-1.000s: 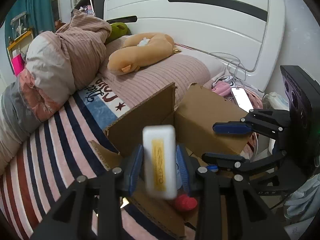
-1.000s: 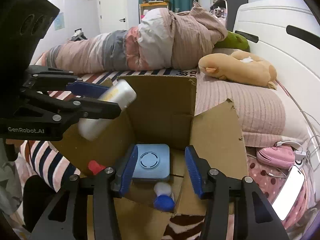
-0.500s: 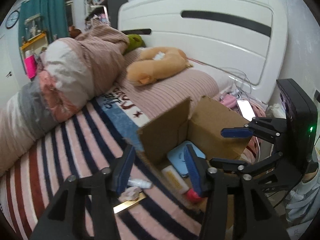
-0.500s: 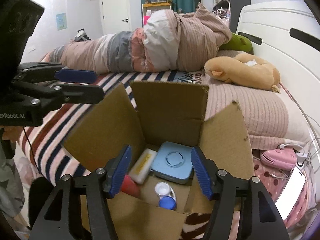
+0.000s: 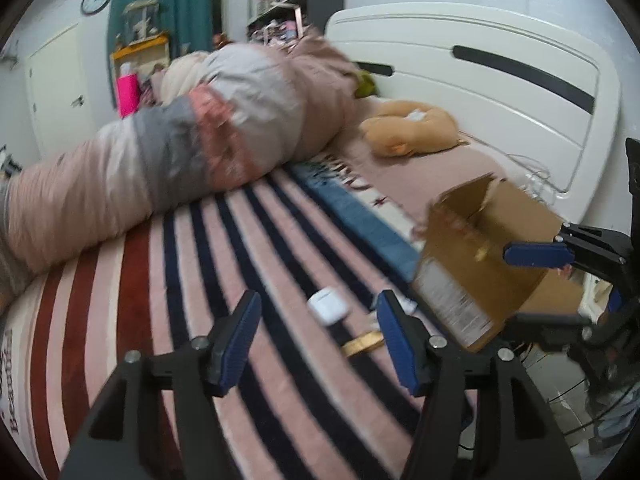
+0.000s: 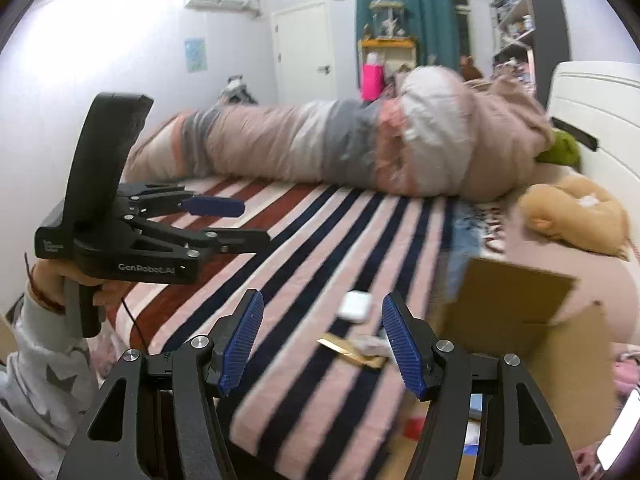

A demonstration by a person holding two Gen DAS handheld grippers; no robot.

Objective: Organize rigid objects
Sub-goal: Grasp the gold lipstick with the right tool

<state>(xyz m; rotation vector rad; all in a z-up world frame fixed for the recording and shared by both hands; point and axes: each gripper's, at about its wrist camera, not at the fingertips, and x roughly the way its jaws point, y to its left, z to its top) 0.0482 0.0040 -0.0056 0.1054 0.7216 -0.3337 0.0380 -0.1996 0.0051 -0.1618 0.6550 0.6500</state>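
Observation:
A white earbud case [image 5: 327,306] lies on the striped bed cover, just beyond my open, empty left gripper [image 5: 318,340]; it also shows in the right wrist view [image 6: 355,306]. A flat gold packet [image 5: 362,345] [image 6: 348,351] and a small white item [image 6: 372,345] lie beside it. The open cardboard box [image 5: 480,264] [image 6: 520,312] stands at the bed's right edge, with red and blue items [image 6: 414,428] low inside. My right gripper [image 6: 320,340] is open and empty, above the bed edge. The left gripper [image 6: 212,220] shows at the left in the right wrist view.
A rolled pink and grey duvet [image 5: 180,152] lies across the far side of the bed. A tan plush toy [image 5: 412,128] and a green one [image 6: 562,150] rest by the white headboard [image 5: 500,92]. A phone [image 6: 618,436] lies at the far right.
My left gripper let the white bottle go into the box, then drew back left over the bed. Both views have swung from the box to the loose items on the cover.

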